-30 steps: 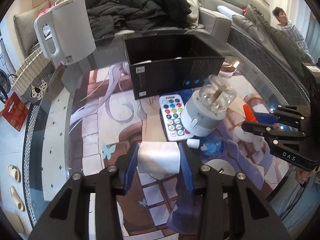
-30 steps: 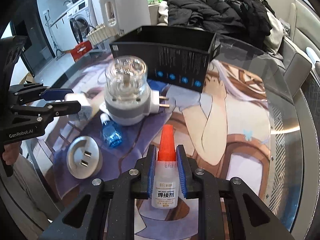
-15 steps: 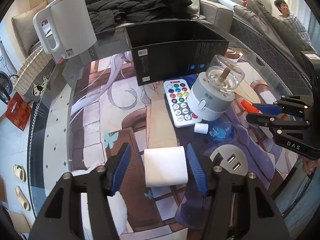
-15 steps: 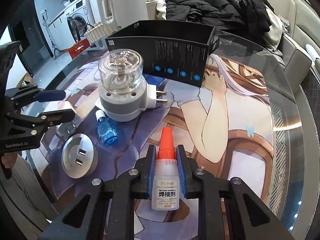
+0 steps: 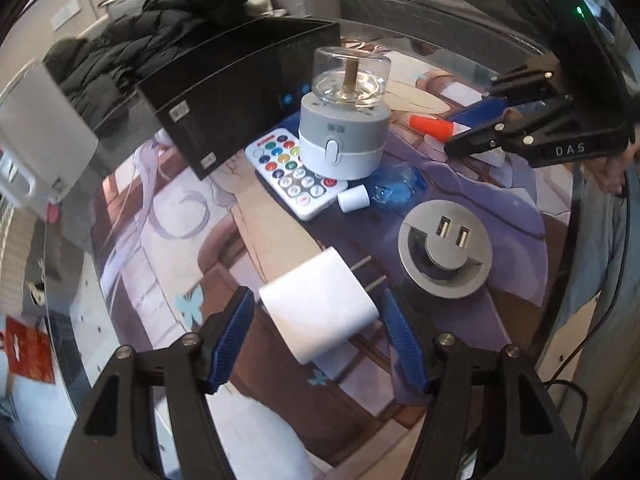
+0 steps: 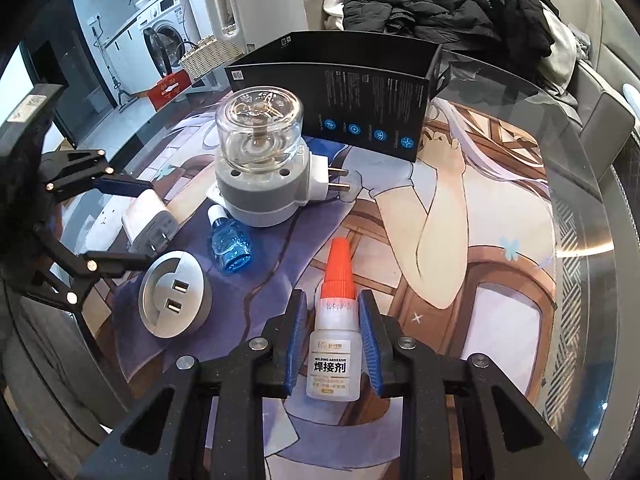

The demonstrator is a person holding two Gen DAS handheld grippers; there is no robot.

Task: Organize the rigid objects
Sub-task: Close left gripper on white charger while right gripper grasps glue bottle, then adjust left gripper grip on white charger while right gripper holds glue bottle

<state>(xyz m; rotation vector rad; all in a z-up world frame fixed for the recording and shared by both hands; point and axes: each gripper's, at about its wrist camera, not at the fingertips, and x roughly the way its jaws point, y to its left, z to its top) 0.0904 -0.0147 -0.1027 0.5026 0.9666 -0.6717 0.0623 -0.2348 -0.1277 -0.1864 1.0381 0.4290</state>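
Left claw (image 5: 318,336): spread wide. A white charger block (image 5: 320,312) lies tilted between its blue pads (image 5: 232,336), at lower centre of the left wrist frame, clear of both pads. The same block shows at left in the right wrist frame, between the open fingers, prongs pointing to lower right.

Right claw (image 6: 331,344): narrow, closed on a white adhesive bottle (image 6: 331,356) with an orange cap. The bottle sits at lower centre of the right wrist frame, cap pointing up-frame, pads against both sides of the body.

On the glass counter (image 6: 520,200), over a printed mat:
- Grey and white plug-in vaporiser (image 6: 262,160) with clear dome, centre left of that frame, prongs pointing right.
- Small blue bottle (image 6: 231,246) lying just below it, white cap toward the vaporiser.
- Round silver USB socket (image 6: 174,296) at lower left.
- White remote (image 5: 296,178) with coloured buttons, centre of left wrist frame, partly under the vaporiser.
- Open black box (image 6: 340,100) behind the vaporiser, upper centre.
- White kettle (image 6: 260,0) at upper left, beyond the box.
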